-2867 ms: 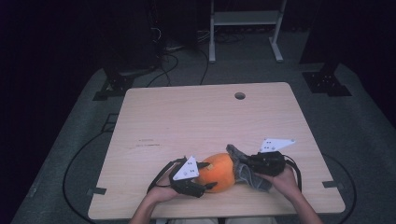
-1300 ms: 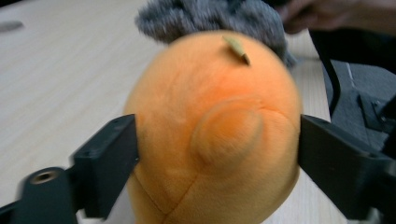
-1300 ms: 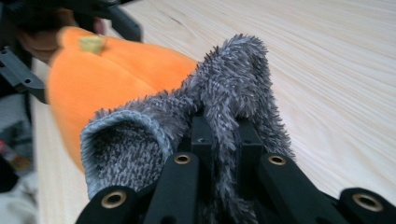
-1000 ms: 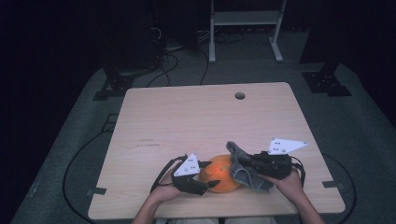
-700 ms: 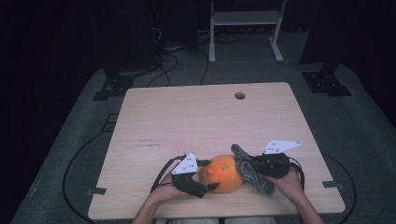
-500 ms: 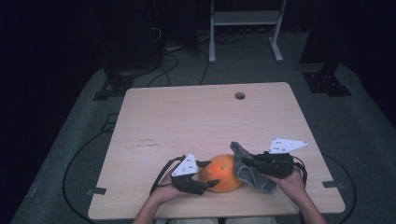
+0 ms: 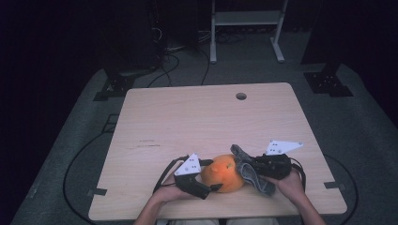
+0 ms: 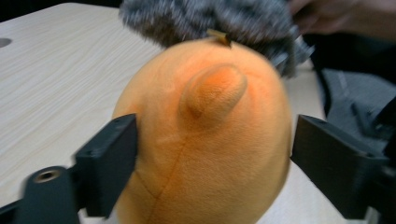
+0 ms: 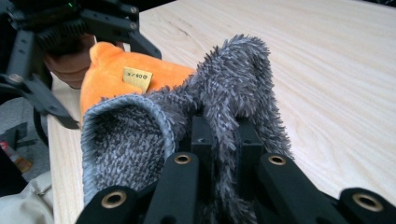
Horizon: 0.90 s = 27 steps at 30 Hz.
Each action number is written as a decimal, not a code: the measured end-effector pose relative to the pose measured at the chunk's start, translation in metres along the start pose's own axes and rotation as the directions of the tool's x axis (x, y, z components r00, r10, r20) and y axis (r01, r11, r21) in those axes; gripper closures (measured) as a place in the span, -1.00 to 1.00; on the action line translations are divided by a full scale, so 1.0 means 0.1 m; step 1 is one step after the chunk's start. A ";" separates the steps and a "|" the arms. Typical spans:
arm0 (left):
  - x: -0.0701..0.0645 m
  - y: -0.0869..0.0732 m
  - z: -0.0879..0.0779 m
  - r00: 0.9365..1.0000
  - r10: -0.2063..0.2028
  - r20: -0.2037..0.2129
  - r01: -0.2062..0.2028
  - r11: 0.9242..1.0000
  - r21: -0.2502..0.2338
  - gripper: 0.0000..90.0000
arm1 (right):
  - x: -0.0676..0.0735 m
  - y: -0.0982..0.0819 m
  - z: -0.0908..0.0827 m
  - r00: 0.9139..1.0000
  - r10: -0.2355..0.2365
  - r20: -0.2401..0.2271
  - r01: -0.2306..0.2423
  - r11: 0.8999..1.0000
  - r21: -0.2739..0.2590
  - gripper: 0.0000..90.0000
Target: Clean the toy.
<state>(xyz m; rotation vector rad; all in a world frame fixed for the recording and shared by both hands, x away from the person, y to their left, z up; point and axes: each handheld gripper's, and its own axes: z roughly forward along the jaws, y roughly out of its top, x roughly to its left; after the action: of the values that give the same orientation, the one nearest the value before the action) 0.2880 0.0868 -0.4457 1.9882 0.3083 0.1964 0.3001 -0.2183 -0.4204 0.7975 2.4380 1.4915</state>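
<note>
The orange plush toy (image 7: 223,174) sits near the front edge of the wooden surface (image 7: 197,122), about midway along it. A fuzzy grey knitted sock (image 7: 251,172) lies against its right side, the cuff gaping toward the toy. The right gripper (image 7: 253,169) has its jaws pressed together on a fold of the sock. The left gripper (image 7: 213,174) straddles the toy; its jaws have just been opening, the left one about at the plush, the right one clear of it. A small tan tag (image 9: 137,77) is on the toy.
</note>
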 end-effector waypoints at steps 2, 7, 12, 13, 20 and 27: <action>-0.01 -0.01 -0.01 0.999 0.021 -0.030 -0.021 1.000 -0.002 -0.40 | 0.06 0.05 -0.03 0.999 -0.032 0.011 0.032 0.999 -0.009 0.81; -0.07 0.10 0.03 0.996 0.020 -0.090 -0.024 0.999 -0.039 -0.12 | 0.39 0.32 -0.07 0.991 -0.131 -0.038 0.128 0.990 -0.066 0.81; -0.07 0.11 0.03 0.997 0.018 -0.077 -0.021 0.999 -0.035 -0.12 | 0.29 0.24 0.00 0.995 -0.094 -0.036 0.092 0.994 -0.051 0.81; -0.07 0.10 0.04 0.998 0.012 -0.066 -0.015 0.999 -0.037 -0.21 | 0.21 0.18 0.00 0.997 -0.070 -0.025 0.069 0.997 -0.041 0.81; 0.01 0.04 0.08 0.998 -0.022 -0.063 0.021 1.000 -0.013 -0.65 | 0.00 0.04 -0.05 1.000 -0.003 0.008 0.003 1.000 -0.019 0.81; 0.03 -0.02 0.03 0.999 0.007 -0.036 -0.007 1.000 -0.006 -0.36 | -0.22 -0.13 -0.01 0.996 0.081 0.032 -0.082 0.997 0.016 0.81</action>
<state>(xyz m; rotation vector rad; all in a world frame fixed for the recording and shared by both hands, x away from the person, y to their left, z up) 0.2913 0.0862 -0.4490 1.9818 0.3231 0.2373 0.3135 -0.2354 -0.4342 0.9277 2.4255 1.4759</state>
